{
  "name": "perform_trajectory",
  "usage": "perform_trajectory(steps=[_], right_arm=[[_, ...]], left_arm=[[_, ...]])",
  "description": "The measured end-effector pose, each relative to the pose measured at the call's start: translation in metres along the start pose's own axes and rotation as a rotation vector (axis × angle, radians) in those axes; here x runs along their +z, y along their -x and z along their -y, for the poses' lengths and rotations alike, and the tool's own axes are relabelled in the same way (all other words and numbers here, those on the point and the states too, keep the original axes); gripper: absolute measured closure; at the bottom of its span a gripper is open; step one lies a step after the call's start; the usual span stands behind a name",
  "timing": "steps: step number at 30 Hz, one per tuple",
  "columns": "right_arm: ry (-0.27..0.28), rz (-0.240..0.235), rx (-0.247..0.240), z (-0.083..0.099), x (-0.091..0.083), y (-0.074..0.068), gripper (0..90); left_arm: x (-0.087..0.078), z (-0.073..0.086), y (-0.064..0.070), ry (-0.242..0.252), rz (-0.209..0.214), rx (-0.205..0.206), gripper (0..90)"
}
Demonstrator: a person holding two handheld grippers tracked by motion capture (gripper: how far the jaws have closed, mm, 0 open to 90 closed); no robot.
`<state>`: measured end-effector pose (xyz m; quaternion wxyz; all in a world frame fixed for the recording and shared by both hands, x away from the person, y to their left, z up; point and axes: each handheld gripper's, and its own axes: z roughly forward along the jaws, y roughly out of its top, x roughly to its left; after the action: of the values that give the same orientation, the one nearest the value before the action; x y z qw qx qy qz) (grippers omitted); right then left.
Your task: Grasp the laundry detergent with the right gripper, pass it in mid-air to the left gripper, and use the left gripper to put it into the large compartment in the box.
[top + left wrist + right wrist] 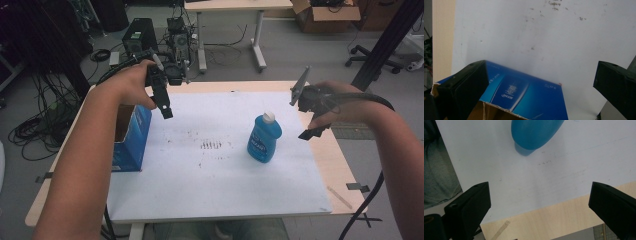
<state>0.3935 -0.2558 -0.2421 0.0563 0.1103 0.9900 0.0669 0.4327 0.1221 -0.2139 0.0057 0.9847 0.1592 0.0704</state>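
Note:
A blue bottle (264, 140) with a white cap stands upright right of centre on the white board (210, 195). In the right gripper view its blue body (534, 132) shows at the top edge. An open blue cardboard box (131, 142) stands at the board's left edge. My left gripper (166, 111) hovers above the board just right of the box, jaws wide open and empty; the box (524, 95) lies below, between its jaws (541, 87). My right gripper (310, 131) hangs over the board's right edge, right of the bottle and apart from it, open and empty (540, 205).
The board lies on a wooden table (340, 170) with bare wood at right. Dark smudges (211, 145) mark the board's middle. A strip of tape (339, 197) lies at the near right. Beyond the table are computer towers (140, 35), cables and a second table (235, 6).

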Motion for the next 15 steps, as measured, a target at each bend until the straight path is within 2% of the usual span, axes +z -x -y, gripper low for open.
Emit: perform_trajectory(steps=[3, 8, 10, 11, 15], right_arm=[[-0.003, 0.000, 0.001, 0.0007, -0.0005, -0.0003, 4.3], [-0.012, 0.003, 0.000, 0.0013, -0.0017, -0.0011, 4.3], [-0.012, 0.007, 0.001, 0.0016, -0.0011, -0.0014, 4.2], [-0.011, 0.004, 0.002, 0.0018, 0.0001, -0.0018, 4.3], [-0.009, -0.001, -0.004, 0.0011, 0.0032, -0.0030, 4.3]], left_arm=[[0.0012, -0.0004, 0.0013, 0.005, 0.000, 0.002, 0.2], [0.0064, -0.0010, 0.0053, -0.020, 0.006, 0.015, 0.2], [0.0065, -0.0008, 0.0059, -0.018, 0.007, 0.015, 0.2], [0.0058, -0.0001, 0.0068, 0.003, 0.009, 0.012, 0.2], [0.0051, 0.0007, 0.0090, -0.004, 0.009, 0.018, 0.2]])
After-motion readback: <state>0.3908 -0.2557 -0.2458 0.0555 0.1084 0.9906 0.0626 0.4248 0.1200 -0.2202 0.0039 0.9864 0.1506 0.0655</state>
